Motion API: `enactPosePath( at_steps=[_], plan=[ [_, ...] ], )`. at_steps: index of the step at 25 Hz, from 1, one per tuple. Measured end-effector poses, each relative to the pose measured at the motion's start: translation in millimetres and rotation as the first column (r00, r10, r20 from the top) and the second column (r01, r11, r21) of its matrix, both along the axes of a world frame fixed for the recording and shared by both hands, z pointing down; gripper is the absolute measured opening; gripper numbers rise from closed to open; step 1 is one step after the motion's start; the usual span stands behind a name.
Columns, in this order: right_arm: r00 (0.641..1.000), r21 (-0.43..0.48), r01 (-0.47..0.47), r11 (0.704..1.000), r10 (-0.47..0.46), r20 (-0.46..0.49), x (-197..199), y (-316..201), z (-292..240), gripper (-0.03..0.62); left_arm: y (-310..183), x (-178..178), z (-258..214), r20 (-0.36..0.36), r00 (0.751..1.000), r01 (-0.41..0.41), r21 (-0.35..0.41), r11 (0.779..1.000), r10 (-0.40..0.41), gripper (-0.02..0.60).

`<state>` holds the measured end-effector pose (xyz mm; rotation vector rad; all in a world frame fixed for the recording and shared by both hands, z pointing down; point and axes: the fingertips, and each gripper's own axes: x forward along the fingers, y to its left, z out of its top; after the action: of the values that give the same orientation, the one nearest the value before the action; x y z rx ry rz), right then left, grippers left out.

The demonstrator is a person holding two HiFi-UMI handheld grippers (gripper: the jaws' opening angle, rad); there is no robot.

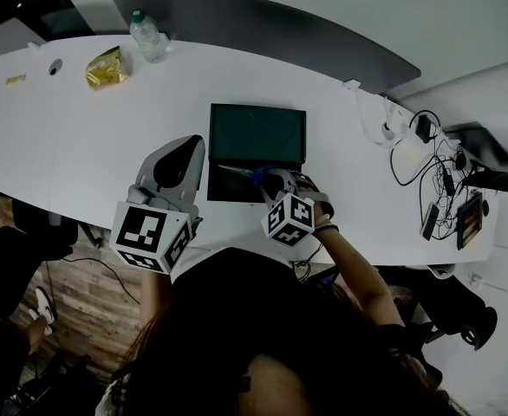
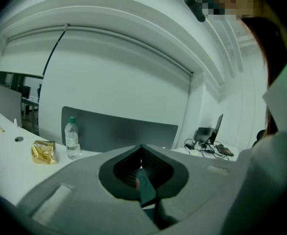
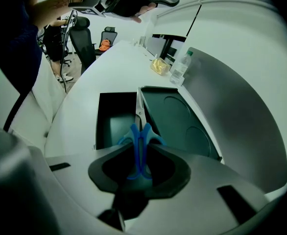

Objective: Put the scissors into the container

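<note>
**Scissors held over the open container**

A long white table (image 1: 72, 137) is seen from above. An open dark container (image 3: 115, 126) sits on it, and its lid (image 3: 175, 119) lies flat beside it. The right tool (image 3: 139, 153) is held at the container's edge. The left tool (image 1: 185, 150) is held up, just beside the container, and points away across the room.

The blue-handled scissors (image 3: 139, 141) are clamped by the handles in the right tool. The blades are closed. They point out over the container, and the tip is seen over the wall between the deep part and the lid. Whether the scissors touch the container cannot be told.

The step in hand looks like the lowering of the scissors into the deep part. It would be done well if the blades were turned a little toward that deep part, away from the lid. The scissors should be brought low before they are let go, so they are not dropped and do not bounce out. The right tool should be opened only once they lie flat.

The left tool's jaws are pressed together, and nothing is seen held in them. A water bottle (image 1: 147, 35) and a small gold bag (image 1: 107, 68) sit well apart at the far end.
</note>
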<state>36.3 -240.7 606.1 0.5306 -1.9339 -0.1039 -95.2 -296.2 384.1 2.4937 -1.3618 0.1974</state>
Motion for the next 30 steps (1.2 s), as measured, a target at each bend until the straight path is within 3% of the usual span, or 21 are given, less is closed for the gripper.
enactPosePath(
  at_steps=[10,30],
  plan=[
    [0.998,-0.090,0.017,0.996,-0.022,-0.060,-2.3,-1.5,25.6,0.092,-7.8,-5.6,8.7,0.005,1.000,0.014,-0.022,1.000,-0.014,0.012],
    [0.991,-0.172,0.031,0.985,-0.053,-0.125,-10.2,-4.0,51.1,0.092,-16.3,-15.9,23.5,0.008,1.000,0.027,-0.064,0.998,-0.026,0.012]
  ],
)
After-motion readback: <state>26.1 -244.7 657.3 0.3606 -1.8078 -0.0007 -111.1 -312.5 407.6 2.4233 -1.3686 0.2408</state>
